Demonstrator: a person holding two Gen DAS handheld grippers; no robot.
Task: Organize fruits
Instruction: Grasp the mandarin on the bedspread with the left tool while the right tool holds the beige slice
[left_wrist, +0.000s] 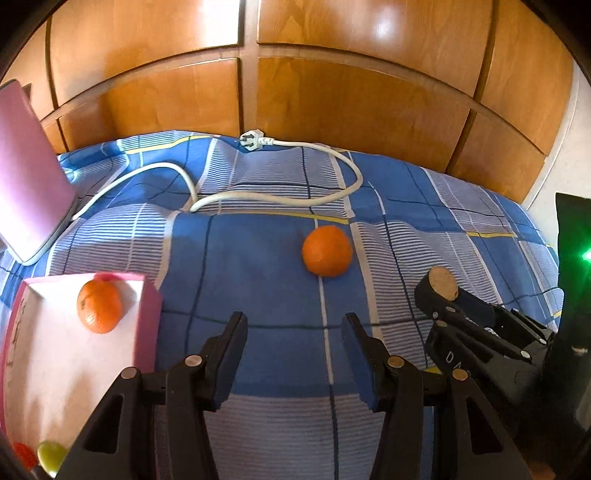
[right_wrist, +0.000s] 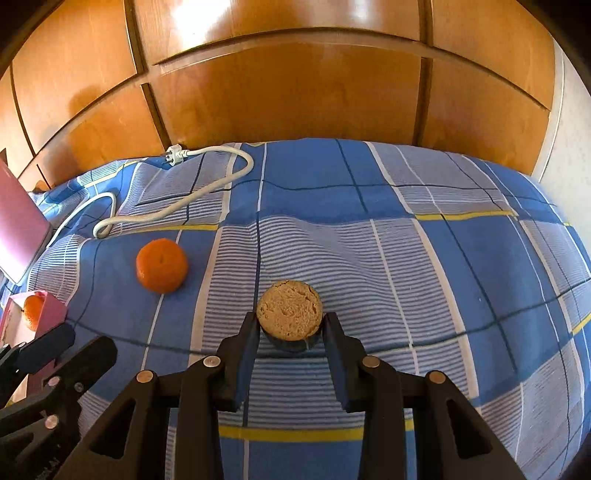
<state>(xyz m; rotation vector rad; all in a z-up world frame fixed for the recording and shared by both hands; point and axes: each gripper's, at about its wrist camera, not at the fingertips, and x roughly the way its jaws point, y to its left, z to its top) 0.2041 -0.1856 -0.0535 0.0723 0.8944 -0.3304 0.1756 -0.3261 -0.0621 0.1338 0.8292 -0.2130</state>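
Left gripper (left_wrist: 293, 328) spread and empty, loose orange (left_wrist: 327, 251) lying on the bedspread (left_wrist: 258, 258) just beyond it, right gripper (right_wrist: 290, 332) pinching a cork-topped jar (right_wrist: 289, 314): straddle the orange's widest part, close gently, carry left to the pink box (left_wrist: 147, 314).

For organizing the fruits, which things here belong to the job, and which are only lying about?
Belong to the job:
- loose orange on the bedspread
- orange in the box
- pink box
- left tool, open
- right tool, shut on a round cork-topped object

Only lying about:
- white power cable with plug
- pink laptop
- blue checked bedspread
- wooden wardrobe
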